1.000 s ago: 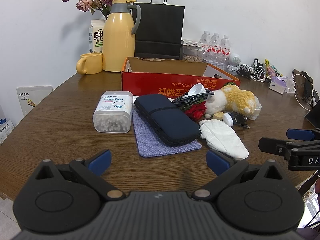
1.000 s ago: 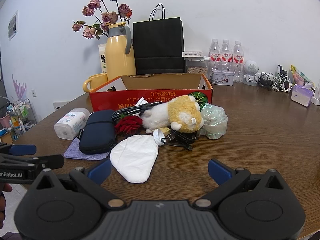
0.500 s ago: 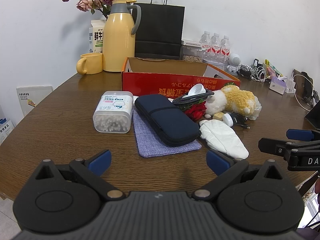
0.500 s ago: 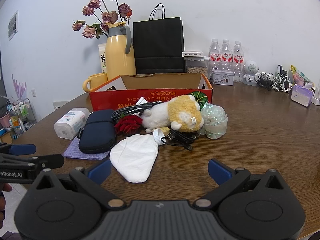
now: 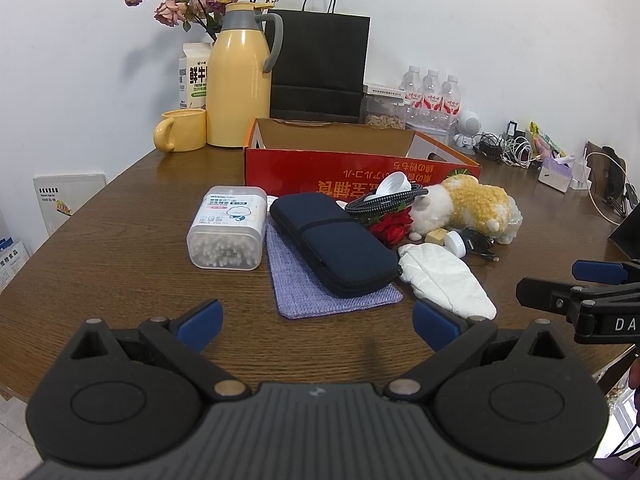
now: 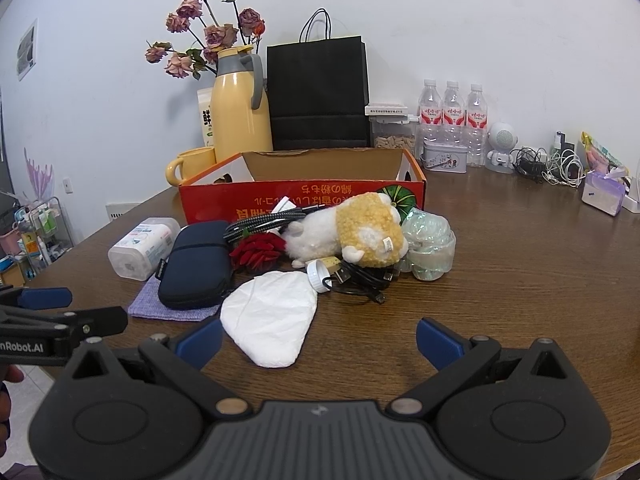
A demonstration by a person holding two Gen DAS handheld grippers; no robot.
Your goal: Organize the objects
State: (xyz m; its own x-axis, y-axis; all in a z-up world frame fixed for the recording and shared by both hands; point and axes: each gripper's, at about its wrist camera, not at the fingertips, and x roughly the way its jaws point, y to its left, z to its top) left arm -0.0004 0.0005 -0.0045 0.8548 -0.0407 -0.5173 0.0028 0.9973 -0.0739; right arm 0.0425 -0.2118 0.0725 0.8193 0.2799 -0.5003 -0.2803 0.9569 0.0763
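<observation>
Both my tools hang over the near edge of the table [image 5: 100, 248], nothing gripped. My left gripper [image 5: 316, 322] has its jaws wide apart, empty; my right gripper [image 6: 318, 338] likewise, jaws spread, empty. In the left view the right gripper enters from the right edge; in the right view the left one enters from the left edge.

Clutter sits mid-table, in front of the red box [image 5: 360, 178], which stands open at the far side of the pile.
- Swab tub [image 5: 228, 232]: left end of the pile, lying on the table.
- Cloth [image 5: 316, 288]: flat, just right of the tub.
- Case [image 5: 336, 246]: lying on the cloth, long axis running far-left to near-right.
- Mask [image 6: 270, 320]: white, nearest item, just right of the cloth, near my right gripper's left finger.
- Rose [image 6: 256, 252]: red, between case and plush.
- Cable [image 6: 264, 222]: braided, coiled, on top of the rose, touching the plush.
- Plush [image 6: 360, 234]: white and yellow, on its side.
- Black lead [image 6: 360, 280] and white cap [image 6: 316, 276]: just near of the plush.
- Clear cup [image 6: 430, 244]: right end, touching the plush
</observation>
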